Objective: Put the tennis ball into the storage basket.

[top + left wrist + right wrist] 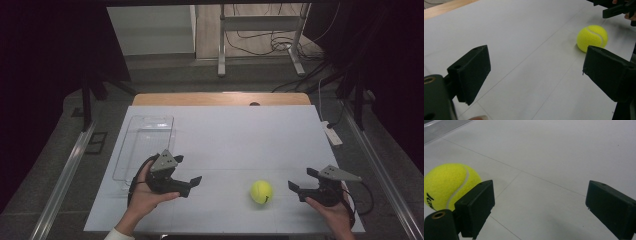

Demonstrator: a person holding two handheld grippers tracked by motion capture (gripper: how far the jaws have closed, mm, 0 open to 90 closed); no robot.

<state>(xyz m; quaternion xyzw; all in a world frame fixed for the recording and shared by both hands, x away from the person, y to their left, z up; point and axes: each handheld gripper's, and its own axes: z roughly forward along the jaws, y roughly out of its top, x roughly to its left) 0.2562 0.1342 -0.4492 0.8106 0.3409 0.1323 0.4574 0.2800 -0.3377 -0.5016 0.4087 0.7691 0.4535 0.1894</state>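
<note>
The ball sits between both wide-open, empty hand-held grippers, seemingly nearer the right hand-held gripper than the left hand-held gripper.

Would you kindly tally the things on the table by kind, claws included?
Tennis ball: 1
Clear plastic tray: 1
Hand-held claws: 2, left claw and right claw, both open
Total: 4
</note>
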